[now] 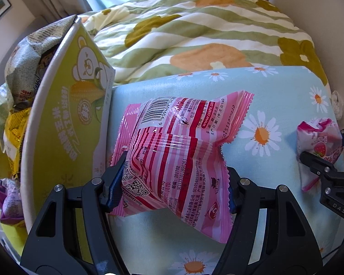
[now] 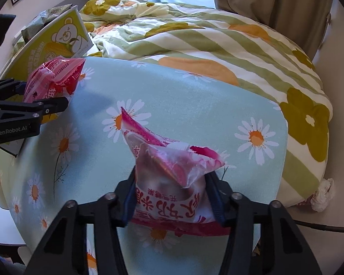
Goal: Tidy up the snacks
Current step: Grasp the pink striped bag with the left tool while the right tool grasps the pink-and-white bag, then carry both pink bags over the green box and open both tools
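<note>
Left gripper [image 1: 174,183] clamped on a pink striped snack packet [image 1: 178,151], pads pressing its crinkled sides, held over the daisy-print cushion [image 1: 275,96] right beside the yellow-green cardboard box [image 1: 64,119] already stuffed with other packets. Right gripper [image 2: 172,197] squeezed narrow on a pink-and-white strawberry candy bag [image 2: 169,171], above the same cushion, well apart from the box. Possibly just clear of the fabric, though hard to judge from these angles

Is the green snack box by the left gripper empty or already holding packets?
Holding packets. In the left wrist view several crumpled wrappers stick up inside the green box, past its rim.
</note>
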`<state>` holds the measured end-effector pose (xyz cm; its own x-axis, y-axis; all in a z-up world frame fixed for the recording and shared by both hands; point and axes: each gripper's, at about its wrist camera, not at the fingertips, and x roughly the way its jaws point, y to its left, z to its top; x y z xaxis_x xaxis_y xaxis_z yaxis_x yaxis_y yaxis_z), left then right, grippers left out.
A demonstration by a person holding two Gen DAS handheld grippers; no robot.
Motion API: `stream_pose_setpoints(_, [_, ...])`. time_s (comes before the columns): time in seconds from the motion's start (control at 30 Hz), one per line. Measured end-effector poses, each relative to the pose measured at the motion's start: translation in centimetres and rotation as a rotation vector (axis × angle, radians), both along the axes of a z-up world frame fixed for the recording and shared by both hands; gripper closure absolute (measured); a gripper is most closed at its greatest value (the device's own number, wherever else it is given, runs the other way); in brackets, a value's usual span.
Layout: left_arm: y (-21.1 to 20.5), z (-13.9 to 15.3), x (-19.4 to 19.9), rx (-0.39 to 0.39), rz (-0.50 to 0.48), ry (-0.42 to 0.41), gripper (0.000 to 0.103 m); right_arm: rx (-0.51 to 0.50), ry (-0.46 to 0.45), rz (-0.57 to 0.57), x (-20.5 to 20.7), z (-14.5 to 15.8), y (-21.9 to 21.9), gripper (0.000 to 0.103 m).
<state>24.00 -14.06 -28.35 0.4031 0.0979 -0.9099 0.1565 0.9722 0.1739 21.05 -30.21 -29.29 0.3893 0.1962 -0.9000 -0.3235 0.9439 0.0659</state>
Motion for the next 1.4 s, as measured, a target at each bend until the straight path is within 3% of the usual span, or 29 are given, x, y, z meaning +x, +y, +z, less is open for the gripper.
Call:
stream_pose_setpoints(0.1, [0.0, 1.1, -0.3, -0.012, -0.002, -0.016, 0.038, 0.027, 0.000, -0.008, 0.0, 0.7, 0.1, 0.066])
stream_pose_setpoints(0.37, [0.5, 5.4, -2.1, -0.067, 0.010, -0.079, 0.038, 0.086, -0.031, -0.028, -0.9, 4.5, 0.3, 0.067])
stream_pose_setpoints(0.63, [2.5, 12.5, -5.2, -0.153, 0.022, -0.174, 0.038, 0.150, -0.117, -0.023, -2.8, 12.6, 2.6, 0.067])
stream_pose_setpoints(0.77, [5.5, 16.9, -6.9, -0.198, 0.051, -0.231, 0.038, 0.165, -0.153, 0.008, -4.0, 16.3, 5.1, 0.067])
stream_pose_setpoints(0.93, [10.3, 20.1, -8.1, -0.224, 0.093, -0.269, 0.038, 0.188, -0.193, 0.041, -5.5, 20.1, 9.8, 0.067])
stream_pose_setpoints(1.17, [18.4, 21.7, -8.5, -0.201, 0.147, -0.279, 0.038, 0.260, -0.193, 0.041, -6.2, 21.9, 16.4, 0.067])
stream_pose_setpoints(1.4, [26.2, 20.1, -5.9, -0.185, 0.169, -0.227, 0.038, 0.289, -0.178, 0.032, -4.9, 21.6, 22.2, 0.067])
